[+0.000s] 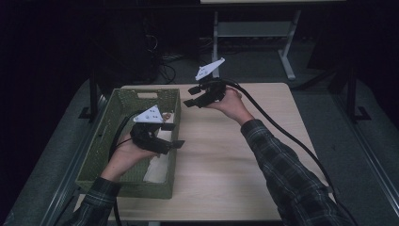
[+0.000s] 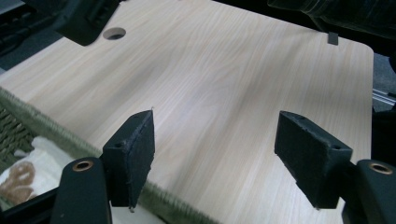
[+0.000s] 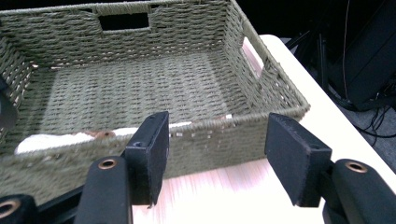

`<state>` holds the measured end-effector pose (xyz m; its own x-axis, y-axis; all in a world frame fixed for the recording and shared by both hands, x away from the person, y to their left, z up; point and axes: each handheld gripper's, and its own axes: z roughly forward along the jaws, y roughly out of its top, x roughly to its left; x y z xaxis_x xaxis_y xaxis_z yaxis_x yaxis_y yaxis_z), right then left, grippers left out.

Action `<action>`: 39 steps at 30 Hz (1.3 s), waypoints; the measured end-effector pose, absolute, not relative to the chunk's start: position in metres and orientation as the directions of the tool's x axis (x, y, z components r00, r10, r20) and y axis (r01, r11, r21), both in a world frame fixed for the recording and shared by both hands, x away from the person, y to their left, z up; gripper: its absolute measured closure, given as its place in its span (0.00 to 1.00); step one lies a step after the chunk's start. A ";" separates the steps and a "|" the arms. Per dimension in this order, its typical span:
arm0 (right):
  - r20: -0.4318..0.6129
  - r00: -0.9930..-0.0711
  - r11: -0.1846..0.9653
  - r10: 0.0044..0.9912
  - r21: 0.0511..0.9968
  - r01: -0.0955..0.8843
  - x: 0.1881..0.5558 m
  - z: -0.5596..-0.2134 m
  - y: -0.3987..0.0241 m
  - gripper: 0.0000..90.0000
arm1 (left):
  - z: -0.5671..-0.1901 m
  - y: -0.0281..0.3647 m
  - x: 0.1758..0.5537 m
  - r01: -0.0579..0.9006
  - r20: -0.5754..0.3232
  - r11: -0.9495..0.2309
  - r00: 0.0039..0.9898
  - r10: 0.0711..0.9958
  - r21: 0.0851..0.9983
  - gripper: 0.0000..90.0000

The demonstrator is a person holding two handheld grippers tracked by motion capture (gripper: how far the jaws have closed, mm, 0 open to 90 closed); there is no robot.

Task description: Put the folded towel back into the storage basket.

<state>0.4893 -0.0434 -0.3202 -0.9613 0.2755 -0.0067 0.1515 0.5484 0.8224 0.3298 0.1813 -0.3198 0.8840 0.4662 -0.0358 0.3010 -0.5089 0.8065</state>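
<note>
Your pale wood-grain table [image 2: 224, 84] lies beyond both sets of jaws. The woven green basket [image 3: 196, 140] faces your right gripper [image 3: 217, 158], which gapes empty. The soft white cloth [image 2: 42, 158] lies in it, below-left of your empty, wide-open left gripper [image 2: 215, 161].

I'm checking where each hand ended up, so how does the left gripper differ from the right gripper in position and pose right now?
The left gripper hangs over the green woven basket, above the white cloth inside; the right gripper is over the bare wooden table, just past the basket's far corner. The left gripper's jaws point right toward the tabletop, while the right gripper's jaws point left toward the basket. Both are open, with nothing between their pads.
</note>
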 end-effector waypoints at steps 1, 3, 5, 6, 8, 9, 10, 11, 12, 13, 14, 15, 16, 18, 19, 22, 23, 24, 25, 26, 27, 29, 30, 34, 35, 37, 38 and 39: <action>-0.010 -0.962 0.553 0.275 0.820 0.150 0.489 -0.321 -0.047 0.43 | -0.319 0.179 0.329 0.299 -0.031 -0.508 0.882 0.470 0.808 0.31; -0.016 -0.961 0.556 0.276 0.818 0.146 0.487 -0.321 -0.054 0.43 | -0.318 0.173 0.329 0.296 -0.027 -0.504 0.880 0.474 0.811 0.30; -0.010 -0.961 0.560 0.276 0.815 0.152 0.485 -0.322 -0.060 0.41 | -0.317 0.167 0.328 0.295 -0.022 -0.503 0.878 0.478 0.813 0.30; -0.012 -0.961 0.560 0.277 0.815 0.151 0.484 -0.322 -0.064 0.41 | -0.317 0.163 0.328 0.295 -0.024 -0.503 0.879 0.477 0.812 0.30; -0.007 -0.959 0.552 0.282 0.819 0.157 0.481 -0.323 -0.073 0.40 | -0.318 0.156 0.328 0.290 -0.015 -0.511 0.879 0.476 0.809 0.30; -0.007 -0.959 0.552 0.282 0.819 0.157 0.481 -0.323 -0.073 0.40 | -0.318 0.156 0.328 0.290 -0.015 -0.511 0.879 0.476 0.809 0.30; -0.008 -0.959 0.546 0.285 0.823 0.156 0.479 -0.324 -0.082 0.40 | -0.319 0.148 0.327 0.292 -0.017 -0.517 0.882 0.471 0.805 0.30; -0.008 -0.959 0.546 0.285 0.823 0.156 0.479 -0.324 -0.082 0.40 | -0.319 0.148 0.327 0.292 -0.017 -0.517 0.882 0.471 0.805 0.30; -0.014 -0.958 0.543 0.286 0.826 0.150 0.478 -0.325 -0.086 0.40 | -0.320 0.143 0.327 0.288 -0.014 -0.520 0.884 0.468 0.804 0.30; -0.010 -0.956 0.536 0.294 0.830 0.157 0.475 -0.326 -0.096 0.40 | -0.320 0.136 0.326 0.287 -0.012 -0.519 0.883 0.469 0.805 0.30; -0.010 -0.954 0.534 0.298 0.830 0.158 0.474 -0.328 -0.100 0.40 | -0.321 0.131 0.326 0.288 -0.014 -0.518 0.883 0.468 0.806 0.30; -0.007 -0.952 0.533 0.304 0.830 0.164 0.472 -0.329 -0.105 0.39 | -0.322 0.127 0.326 0.287 -0.014 -0.517 0.883 0.468 0.806 0.30; -0.013 -0.952 0.535 0.305 0.830 0.160 0.471 -0.330 -0.109 0.39 | -0.322 0.123 0.326 0.287 -0.015 -0.515 0.883 0.469 0.808 0.30; -0.020 -0.949 0.535 0.314 0.830 0.160 0.468 -0.333 -0.117 0.39 | -0.324 0.115 0.325 0.284 -0.015 -0.514 0.885 0.466 0.809 0.29; -0.020 -0.948 0.535 0.319 0.829 0.163 0.466 -0.334 -0.122 0.39 | -0.325 0.111 0.325 0.288 -0.018 -0.510 0.883 0.469 0.811 0.29; -0.017 -0.942 0.534 0.334 0.827 0.175 0.462 -0.338 -0.133 0.38 | -0.328 0.101 0.323 0.284 -0.015 -0.513 0.885 0.466 0.810 0.29; -0.016 -0.941 0.533 0.339 0.827 0.179 0.461 -0.339 -0.137 0.38 | -0.329 0.097 0.322 0.286 -0.020 -0.504 0.883 0.469 0.815 0.28; -0.015 -0.939 0.535 0.344 0.825 0.183 0.459 -0.341 -0.140 0.37 | -0.331 0.095 0.322 0.285 -0.020 -0.503 0.883 0.468 0.816 0.27; -0.014 -0.937 0.533 0.349 0.825 0.186 0.458 -0.343 -0.144 0.37 | -0.333 0.091 0.321 0.283 -0.017 -0.503 0.883 0.470 0.817 0.27; -0.009 -0.935 0.530 0.353 0.826 0.192 0.457 -0.345 -0.147 0.37 | -0.335 0.088 0.320 0.284 -0.019 -0.500 0.883 0.469 0.818 0.26; -0.009 -0.933 0.529 0.359 0.826 0.196 0.455 -0.347 -0.150 0.36 | -0.338 0.085 0.319 0.281 -0.022 -0.499 0.886 0.464 0.820 0.26; -0.002 -0.929 0.525 0.369 0.826 0.207 0.453 -0.352 -0.157 0.36 | -0.343 0.079 0.316 0.286 -0.021 -0.505 0.884 0.467 0.815 0.26; 0.003 -0.927 0.522 0.375 0.826 0.213 0.452 -0.354 -0.160 0.35 | -0.346 0.075 0.314 0.283 -0.015 -0.507 0.883 0.469 0.814 0.25; 0.006 -0.917 0.519 0.398 0.823 0.231 0.448 -0.366 -0.172 0.34 | -0.357 0.063 0.308 0.296 -0.016 -0.512 0.877 0.481 0.807 0.23; 0.008 -0.914 0.520 0.405 0.820 0.238 0.447 -0.369 -0.175 0.33 | -0.360 0.061 0.307 0.295 -0.014 -0.516 0.878 0.479 0.804 0.22; 0.014 -0.905 0.516 0.425 0.818 0.255 0.445 -0.375 -0.180 0.33 | -0.366 0.056 0.305 0.304 -0.023 -0.514 0.875 0.483 0.802 0.22; 0.018 -0.901 0.515 0.433 0.815 0.264 0.444 -0.378 -0.183 0.33 | -0.369 0.055 0.305 0.308 -0.026 -0.519 0.877 0.480 0.798 0.22; 0.018 -0.897 0.516 0.442 0.813 0.271 0.444 -0.381 -0.185 0.32 | -0.369 0.055 0.305 0.308 -0.026 -0.519 0.877 0.480 0.798 0.22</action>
